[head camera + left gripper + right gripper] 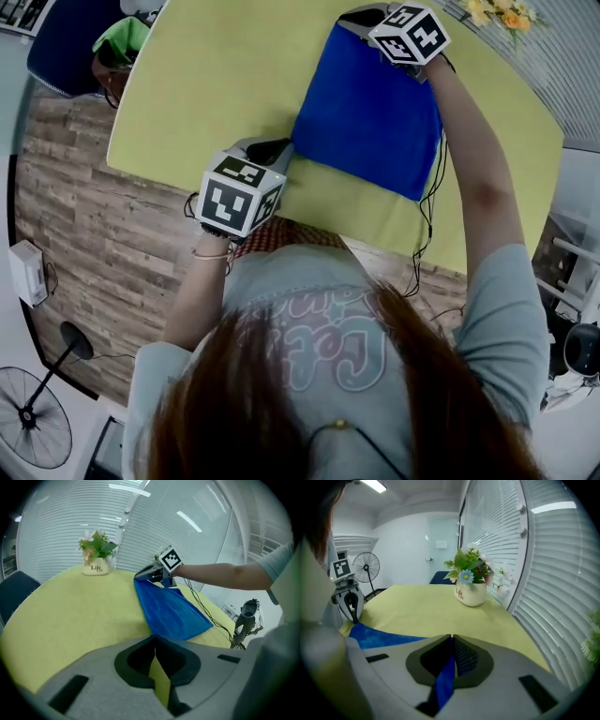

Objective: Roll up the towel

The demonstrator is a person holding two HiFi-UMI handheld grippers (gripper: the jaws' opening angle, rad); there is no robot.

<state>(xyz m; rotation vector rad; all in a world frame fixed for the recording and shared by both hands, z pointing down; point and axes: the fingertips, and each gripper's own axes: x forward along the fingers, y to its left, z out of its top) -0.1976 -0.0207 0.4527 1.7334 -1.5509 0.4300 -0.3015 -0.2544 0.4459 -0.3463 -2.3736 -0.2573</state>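
Towel (pixel 366 117): blue, soft, matte fabric, a four-sided sheet lying flat and unrolled on the cloth (pixel 216 84), towards the table's right half in the head view. There it looks close to square, so no long axis can be told; its left edge runs up the picture, leaning a little right, from the left gripper (pixel 281 148) to the right gripper (pixel 352 19), and the sheet spreads rightward from that edge. Cloth: yellow-green, smooth, covering a table with a rounded edge. Right gripper: grey moulded shell, dark ribbed pads, marker cube on top; jaws clenched on the towel's far corner, a blue fold showing between the pads in the right gripper view. Left gripper: same build; jaws pressed together with a strip of yellow cloth between the pads, the towel's near corner lying right at their tips in the left gripper view. Pot (pixel 471 592): cream, glossy, rounded, holding flowers and green leaves, on the cloth near the slatted blinds (pixel 543 564), well apart from the towel. Floor (pixel 84 225): wood-grain planks. Fan (pixel 366 566): round wire cage on a stand, beyond the table.
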